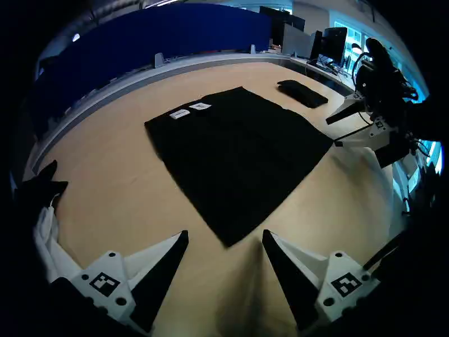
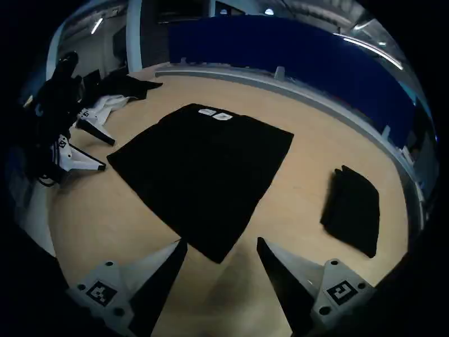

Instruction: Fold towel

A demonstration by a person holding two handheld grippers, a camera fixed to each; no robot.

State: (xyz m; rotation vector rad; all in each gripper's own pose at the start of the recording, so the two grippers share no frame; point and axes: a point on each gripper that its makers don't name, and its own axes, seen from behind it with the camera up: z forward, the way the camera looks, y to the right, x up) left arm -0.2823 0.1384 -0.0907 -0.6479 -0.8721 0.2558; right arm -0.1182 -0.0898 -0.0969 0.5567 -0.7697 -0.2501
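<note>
Towel (image 1: 236, 151) lay spread flat on the table (image 1: 112, 185), with two white tags (image 1: 189, 110) near its far edge. No fold was made yet, judging by how it lay. One corner pointed straight at your left gripper (image 1: 224, 232), whose jaws were wide and empty, with the corner just ahead of the gap and not touching. Your right gripper (image 2: 221, 240) was the same: wide, empty, a neighbouring corner just ahead of its tips.

So the step in hand looked like grabbing those two corners. To do it well, you needed to:
- come in low so one finger slid under the cloth
- take the corner only, and close firmly on both sides before lifting
- raise both corners together and level, then carry them toward the tagged side so the edges met

An uneven lift would likely have skewed the fold. The cloth looked thin and limp, so dragging it low would probably have bunched it. It was dark and the light dim, so wrinkles were hard to tell.

Around it were a folded dark cloth (image 1: 303, 92) far right on the table, well apart, a white cloth (image 1: 45, 236) at the near left, and a blue divider (image 1: 151, 33) along the far side. You had room, but the carry needed to stay off the folded cloth.
</note>
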